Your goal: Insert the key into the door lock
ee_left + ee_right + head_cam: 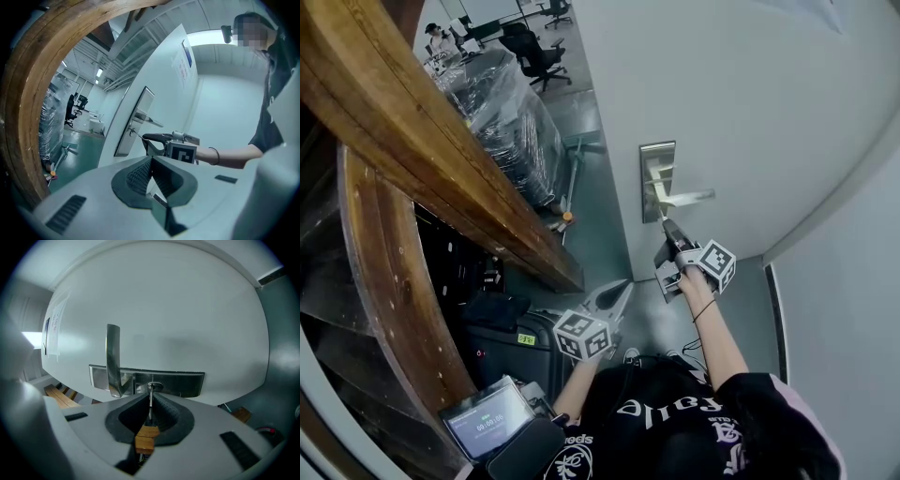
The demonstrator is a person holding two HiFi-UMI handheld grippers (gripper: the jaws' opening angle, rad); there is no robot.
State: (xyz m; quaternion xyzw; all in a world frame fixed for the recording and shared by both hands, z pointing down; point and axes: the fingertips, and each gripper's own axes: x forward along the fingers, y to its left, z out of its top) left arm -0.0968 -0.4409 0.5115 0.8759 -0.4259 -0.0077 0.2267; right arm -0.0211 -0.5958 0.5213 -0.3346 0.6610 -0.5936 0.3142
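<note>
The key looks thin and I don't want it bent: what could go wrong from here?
1. The right gripper pinches the key near its back end, with the tip at the keyhole; an off-axis push could bend it or twist it in the jaws.
2. A missed tip may skid across the lock plate.
3. The door handle sits close beside the keyhole, so the gripper might bump it.

**A tally in ones and twos**

You hold two grippers, the left gripper (617, 295) and the right gripper (668, 232). Before you are one door (750, 94), one lock plate (657, 164), one handle (689, 197) and one key (150, 404). At your knee is one screen (486, 420), and on your arm one wristband (703, 310).
</note>
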